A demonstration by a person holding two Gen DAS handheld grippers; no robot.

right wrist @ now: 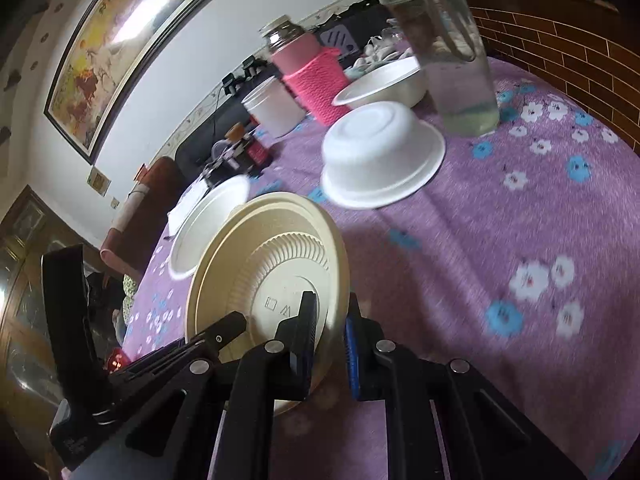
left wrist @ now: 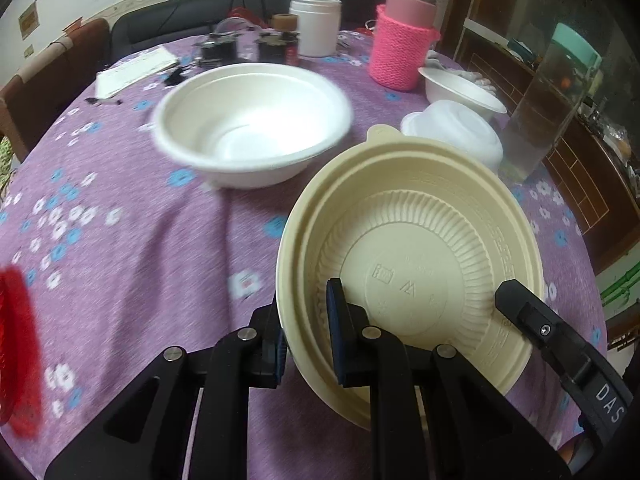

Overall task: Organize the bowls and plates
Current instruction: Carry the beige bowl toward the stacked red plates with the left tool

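Both grippers are shut on the rim of one cream plastic plate [left wrist: 416, 248], held tilted above the purple flowered tablecloth [left wrist: 140, 240]. My left gripper [left wrist: 308, 320] pinches its left rim. My right gripper [right wrist: 330, 324] pinches the plate [right wrist: 272, 264] at its right rim; its tip also shows in the left wrist view [left wrist: 516, 300]. A large white bowl [left wrist: 252, 120] stands upright behind the plate. A white bowl [right wrist: 380, 152] lies upside down to the right, and another white bowl [right wrist: 384, 84] stands upright behind it.
A pink knitted-sleeve flask [left wrist: 404, 40], a white tub [left wrist: 316, 24], a clear water bottle [right wrist: 452, 48], papers [left wrist: 136, 68] and small dark jars [left wrist: 248, 46] crowd the table's far side. A red object [left wrist: 18, 344] sits at the left edge. A brick-pattern cabinet [right wrist: 568, 48] stands right.
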